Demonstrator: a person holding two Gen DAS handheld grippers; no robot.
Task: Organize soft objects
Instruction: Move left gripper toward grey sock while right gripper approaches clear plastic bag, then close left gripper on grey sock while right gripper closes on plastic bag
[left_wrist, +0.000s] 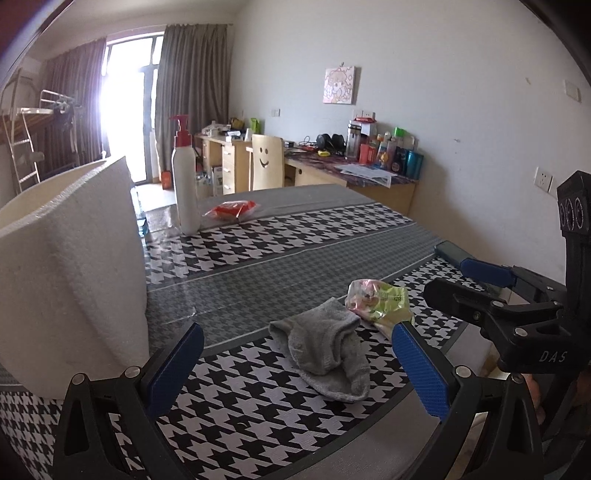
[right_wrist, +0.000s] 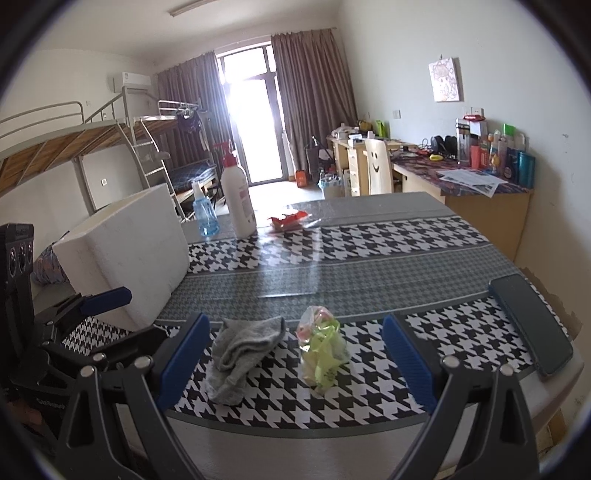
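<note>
Grey sock (left_wrist: 325, 350) on houndstooth table (left_wrist: 258, 236), white foam box (left_wrist: 74, 266) beside.

White foam box (left_wrist: 70, 266) is cut off at left frame edge in left wrist view, its inside hidden by its front wall; beside it, pump bottle (right_wrist: 238, 195) label is too blurred to read, and spray bottle (right_wrist: 204, 214) partly hidden behind box.

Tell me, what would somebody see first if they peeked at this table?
Probably the bold black-and-white checked tablecloth, with a crumpled grey sock and a green snack bag lying side by side near its front edge. Next, the big white foam box on the left, and the tall white pump bottle behind it. Both grippers, left and right, wait open in front of the soft things.
</note>
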